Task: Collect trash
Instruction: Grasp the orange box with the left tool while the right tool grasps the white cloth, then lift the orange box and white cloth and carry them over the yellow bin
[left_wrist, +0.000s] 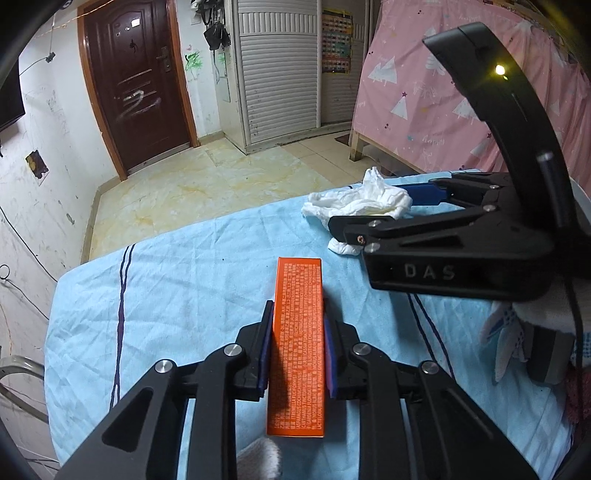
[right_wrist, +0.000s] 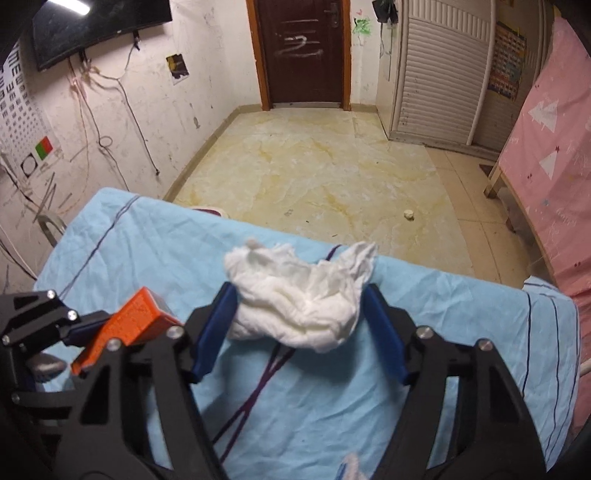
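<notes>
From my seat the biggest thing in view is the table (right_wrist: 332, 406), draped in a light blue cloth (left_wrist: 177, 295) with thin dark stripes, standing over a yellowish marbled floor (right_wrist: 317, 162). Beyond it a dark brown door (left_wrist: 136, 81) closes the far wall, a slatted white cabinet (left_wrist: 273, 74) stands to its right, and a pink patterned curtain (left_wrist: 424, 110) hangs at the right side.

My left tongs (left_wrist: 297, 325) are clamped on the orange box (left_wrist: 297, 350), blue pads pressed flat against its two long sides. The box points away from me, its printed face up, just above the cloth. From the right wrist camera I see it tilted, off to the left of my other tool.

My right tongs (right_wrist: 303, 306) straddle the crumpled white tissue (right_wrist: 295, 295) near the table's far edge. The left pad touches the wad; the right one sits at its edge, and I cannot tell whether it truly presses. The tissue rests on the cloth across a pair of crossing stripes.

Smallest of all, a pale scrap (right_wrist: 408, 214) lies on the floor well beyond the table.
</notes>
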